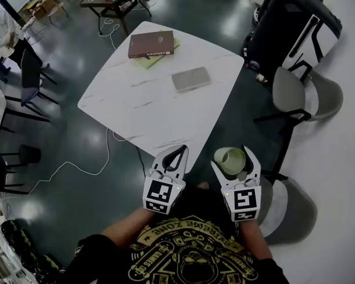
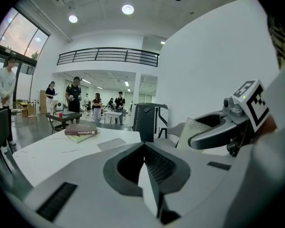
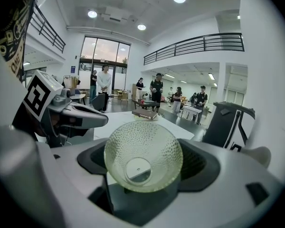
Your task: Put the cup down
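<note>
Two grippers hang just off the table's [image 1: 165, 102] near corner. The right gripper [image 1: 231, 162] is clamped on the pale green dimpled cup [image 3: 143, 152], held in the air, mouth up, its lower half hidden between the jaws. The left gripper [image 1: 176, 157] has its jaws pressed together on nothing, its tips covering the table edge.

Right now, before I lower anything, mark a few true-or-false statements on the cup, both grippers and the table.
1. The right gripper holds the cup. True.
2. The cup already stands on the table. False: it is held in the air, off the table's near corner.
3. The left gripper carries a book. False: its fingers are together and empty; the brown book lies at the table's far side.
4. A flat grey case lies on the table. True.
</note>
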{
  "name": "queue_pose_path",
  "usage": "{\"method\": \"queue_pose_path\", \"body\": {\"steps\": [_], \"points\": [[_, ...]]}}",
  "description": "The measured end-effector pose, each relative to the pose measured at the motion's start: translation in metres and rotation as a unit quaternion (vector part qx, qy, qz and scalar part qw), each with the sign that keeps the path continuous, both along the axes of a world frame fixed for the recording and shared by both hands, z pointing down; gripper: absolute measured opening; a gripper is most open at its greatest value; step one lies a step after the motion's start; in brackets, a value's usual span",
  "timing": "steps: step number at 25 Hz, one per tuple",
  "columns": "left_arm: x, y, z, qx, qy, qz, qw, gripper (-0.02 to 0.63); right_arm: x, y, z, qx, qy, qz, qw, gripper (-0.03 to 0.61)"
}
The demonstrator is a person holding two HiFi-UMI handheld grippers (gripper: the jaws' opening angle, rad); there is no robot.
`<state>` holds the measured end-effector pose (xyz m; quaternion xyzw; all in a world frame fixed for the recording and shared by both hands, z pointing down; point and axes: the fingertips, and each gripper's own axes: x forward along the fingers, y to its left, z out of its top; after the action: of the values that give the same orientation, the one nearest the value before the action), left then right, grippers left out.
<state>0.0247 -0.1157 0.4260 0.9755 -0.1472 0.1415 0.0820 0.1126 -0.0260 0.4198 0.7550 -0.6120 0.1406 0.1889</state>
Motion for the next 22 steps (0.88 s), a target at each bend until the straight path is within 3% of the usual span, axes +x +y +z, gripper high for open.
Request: {"method": "queue_pose_path", "body": {"steps": [10,22], "points": [[-0.023,-0.034,0.004,-0.011,0.009,-0.015,0.9998,0.011,-0.005,-0.036,-0.011,-0.009,0.018,0.008,1.000,0.405],[0.001,-0.072,0.014,-0.022,-0.008,-0.065,0.9976,0.011,0.032,-0.086,0.002,-0.013,0.003,-0.041,0.999,0.405]]}}
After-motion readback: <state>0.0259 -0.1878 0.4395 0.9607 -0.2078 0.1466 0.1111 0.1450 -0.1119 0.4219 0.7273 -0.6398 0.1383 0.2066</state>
